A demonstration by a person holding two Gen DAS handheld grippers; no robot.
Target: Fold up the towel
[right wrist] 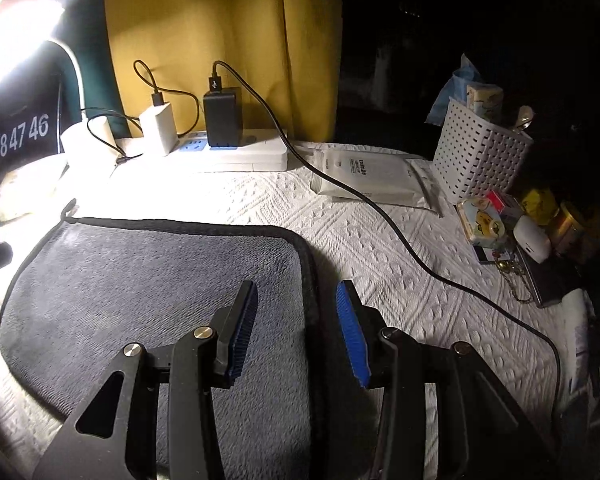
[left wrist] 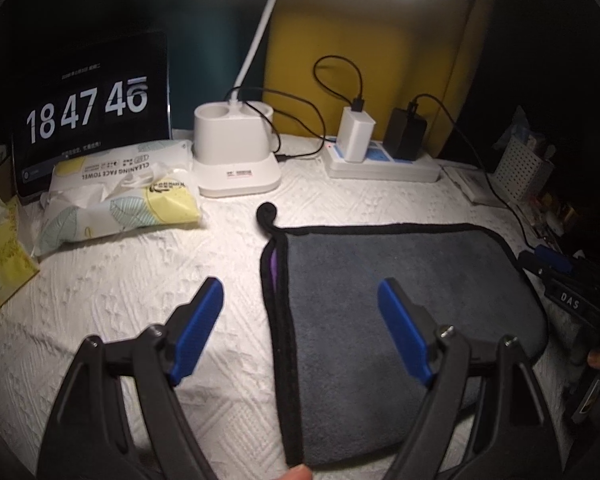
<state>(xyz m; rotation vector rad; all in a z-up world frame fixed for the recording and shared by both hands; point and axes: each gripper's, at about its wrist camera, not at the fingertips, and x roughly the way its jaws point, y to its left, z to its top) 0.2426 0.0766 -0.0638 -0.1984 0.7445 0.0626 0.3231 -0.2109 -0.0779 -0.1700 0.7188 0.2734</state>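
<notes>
A grey towel with black trim lies folded flat on the white textured cloth; a purple layer shows at its left edge, and a black hanging loop sticks out at its far left corner. My left gripper is open and empty, its jaws straddling the towel's left edge. In the right wrist view the towel fills the lower left. My right gripper is open and empty, its jaws straddling the towel's right edge.
A face-towel pack, clock screen, lamp base and power strip with chargers line the back. A black cable, a white wipes pack, a white basket and small items stand at the right.
</notes>
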